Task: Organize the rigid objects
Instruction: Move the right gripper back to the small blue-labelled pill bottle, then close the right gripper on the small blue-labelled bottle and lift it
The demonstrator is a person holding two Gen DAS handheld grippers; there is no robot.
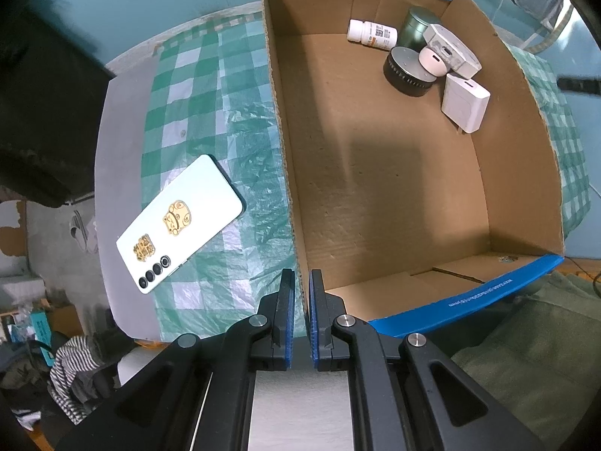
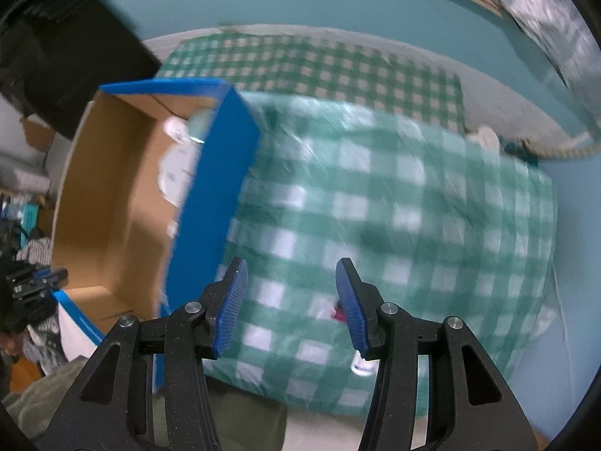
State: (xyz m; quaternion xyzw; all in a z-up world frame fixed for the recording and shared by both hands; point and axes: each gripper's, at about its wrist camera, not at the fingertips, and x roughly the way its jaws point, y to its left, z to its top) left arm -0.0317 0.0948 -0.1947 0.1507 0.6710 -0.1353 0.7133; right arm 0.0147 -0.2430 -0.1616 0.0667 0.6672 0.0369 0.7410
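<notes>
The left gripper (image 1: 300, 282) points down at the near left corner of the cardboard box (image 1: 375, 188), its blue pads clamped on the box's left wall (image 1: 289, 203); the wall's edge runs up from between the jaws toward twelve o'clock. The box is open-topped, brown inside, with blue outer faces.

In the left wrist view, a cluster of items lies in the box's far right corner, at about one o'clock. A white pill bottle (image 1: 371, 34) lies on its side, and a dark green tin (image 1: 416, 26) stands just beside it. In front of them sits a black round object with a grey top (image 1: 407, 71), touched by a small white round piece (image 1: 434, 61). A pale grey angular block (image 1: 452, 47) rests at the back, and a white charger block (image 1: 465, 102) lies at the near right end of the cluster.

Outside the box, at about nine o'clock in that view, a white phone (image 1: 180, 221) lies back-up on the green-and-white checked cloth (image 1: 188, 112), with two gold stickers and its camera lenses showing. It lies apart from the box wall.

The right gripper (image 2: 291, 293) hangs over the checked cloth to the right of the box, its jaws partly open with nothing between them. Its view is blurred. A small white thing (image 2: 361, 366) with a red bit lies on the cloth under the right finger, too smeared to identify.
</notes>
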